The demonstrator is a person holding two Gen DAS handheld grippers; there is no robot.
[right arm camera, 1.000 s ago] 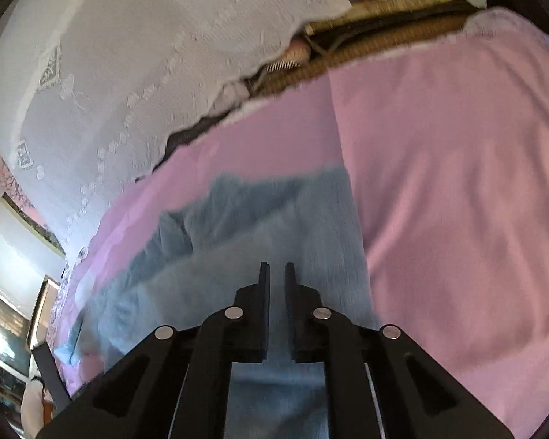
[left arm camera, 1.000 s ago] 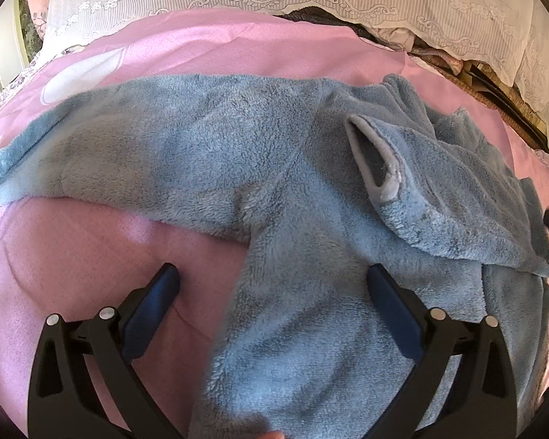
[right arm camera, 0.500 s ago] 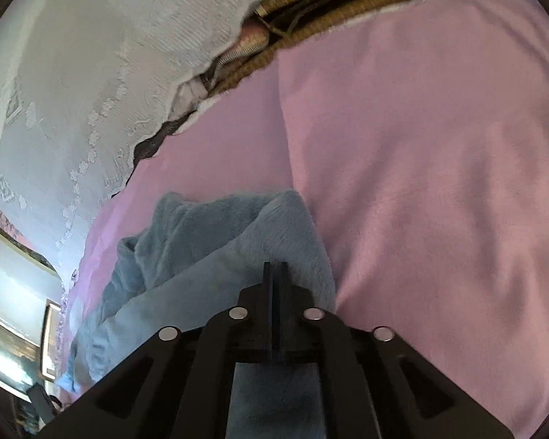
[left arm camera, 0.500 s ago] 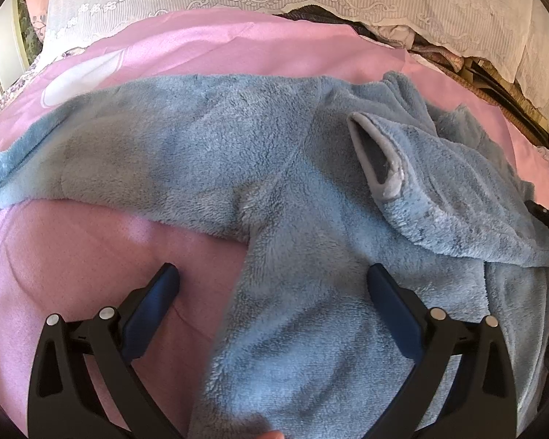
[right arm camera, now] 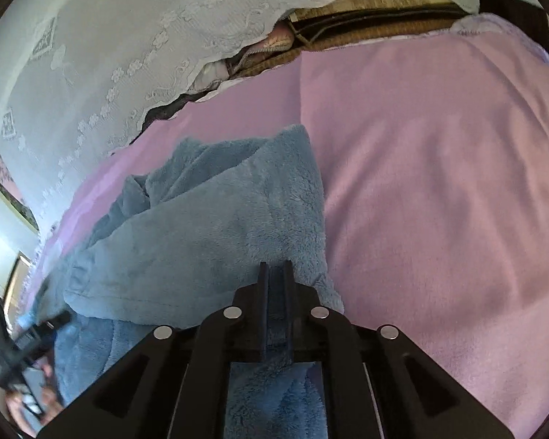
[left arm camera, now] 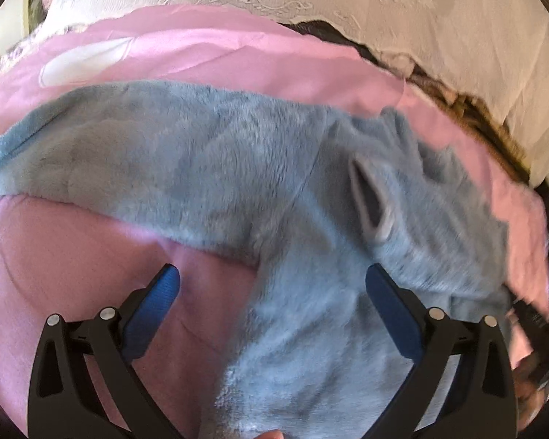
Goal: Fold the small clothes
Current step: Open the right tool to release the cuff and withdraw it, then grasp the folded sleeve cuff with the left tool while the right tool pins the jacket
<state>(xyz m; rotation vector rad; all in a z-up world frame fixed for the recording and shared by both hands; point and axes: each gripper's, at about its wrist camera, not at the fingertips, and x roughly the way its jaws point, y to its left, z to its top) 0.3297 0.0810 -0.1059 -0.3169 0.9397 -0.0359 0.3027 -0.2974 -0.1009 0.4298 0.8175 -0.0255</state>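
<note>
on a pink bedspread (left arm camera: pixel 73 256), a fluffy blue garment (left arm camera: pixel 208 168) lies spread out — the right claw (right arm camera: pixel 275 270) pinches a folded-over flap of it, while the left claw (left arm camera: pixel 272 280) hangs wide apart above the fleece, gripping nothing.

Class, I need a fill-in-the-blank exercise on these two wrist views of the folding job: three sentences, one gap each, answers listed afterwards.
1. The fleece garment is ____ in colour.
2. It lies on a ____ blanket.
3. The right gripper is shut on the garment, while the left gripper stands ____.

Missing words: blue; pink; open
</note>
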